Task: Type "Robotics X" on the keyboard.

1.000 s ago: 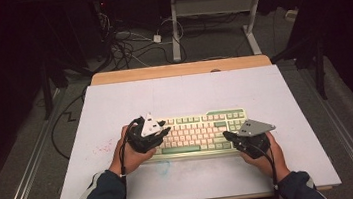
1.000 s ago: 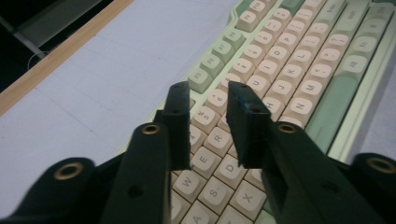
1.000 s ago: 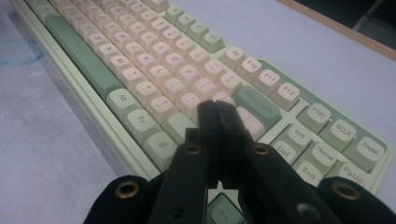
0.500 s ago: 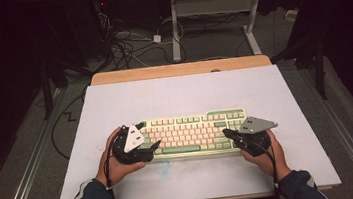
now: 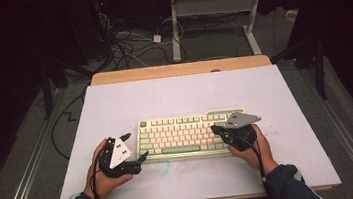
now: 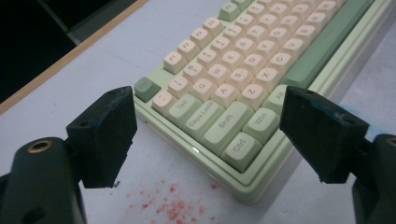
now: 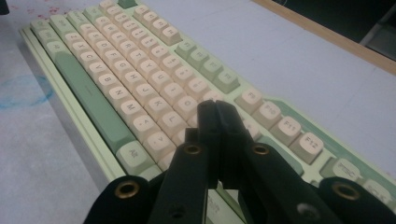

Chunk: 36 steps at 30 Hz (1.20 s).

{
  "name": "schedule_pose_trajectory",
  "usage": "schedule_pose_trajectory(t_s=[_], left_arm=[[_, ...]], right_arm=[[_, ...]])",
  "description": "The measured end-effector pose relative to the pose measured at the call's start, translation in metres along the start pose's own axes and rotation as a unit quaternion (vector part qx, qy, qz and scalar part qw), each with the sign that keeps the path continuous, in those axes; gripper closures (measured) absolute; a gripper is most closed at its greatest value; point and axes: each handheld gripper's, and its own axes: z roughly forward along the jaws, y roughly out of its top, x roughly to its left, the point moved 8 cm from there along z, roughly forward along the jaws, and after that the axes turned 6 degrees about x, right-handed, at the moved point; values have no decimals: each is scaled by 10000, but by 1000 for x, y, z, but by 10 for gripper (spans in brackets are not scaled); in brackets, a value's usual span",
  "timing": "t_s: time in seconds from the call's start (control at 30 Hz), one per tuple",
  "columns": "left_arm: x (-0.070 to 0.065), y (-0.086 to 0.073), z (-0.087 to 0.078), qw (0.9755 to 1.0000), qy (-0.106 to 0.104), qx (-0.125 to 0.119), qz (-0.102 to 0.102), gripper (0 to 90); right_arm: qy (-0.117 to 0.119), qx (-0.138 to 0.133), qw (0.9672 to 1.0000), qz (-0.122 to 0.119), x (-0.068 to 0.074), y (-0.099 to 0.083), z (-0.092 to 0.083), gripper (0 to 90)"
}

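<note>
A pale green keyboard (image 5: 188, 133) with cream keys lies on the white tabletop (image 5: 184, 93), near its front. My left gripper (image 5: 137, 145) sits just off the keyboard's left end, held in the person's left hand. In the left gripper view the keyboard's corner (image 6: 243, 154) with the Ctrl key lies ahead of my left gripper (image 6: 212, 135). Its jaws have just been opening and stand wide apart, pressing on nothing. My right gripper (image 5: 215, 130) hovers over the right end of the keyboard (image 7: 116, 56). There my right gripper (image 7: 212, 109) is shut and empty, pointing over the keys.
Red specks (image 6: 173, 205) dot the tabletop beside the left gripper, and a blue smear (image 5: 162, 167) lies in front of the keyboard. A wooden strip (image 5: 181, 69) borders the far edge. Cables (image 5: 128, 44) and a desk frame (image 5: 214, 9) stand on the floor beyond.
The left hand has drawn left and nearer, off the keyboard's left end, and its jaws have opened wide. The right gripper has shifted slightly left over the keys, still shut.
</note>
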Motion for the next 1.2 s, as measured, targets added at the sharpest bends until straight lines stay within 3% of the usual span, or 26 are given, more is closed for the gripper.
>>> schedule_pose_trajectory(t_s=[0.23, 0.57, 0.9, 1.2], left_arm=[[4, -9, -8, 9999, 67, 80, -29, 179], [8, -16, -8, 9997, 110, 224, 10, 179], [6, -18, -7, 9996, 73, 279, 48, 179], [4, -21, -5, 9993, 49, 359, 82, 179]], right_arm=[[86, 64, 9999, -65, 7, 13, 15, 900], [103, 365, 9992, -129, 17, 21, 35, 900], [88, 631, 9979, -117, 21, 18, 47, 900], [12, 676, 9977, -111, 18, 17, 52, 900]])
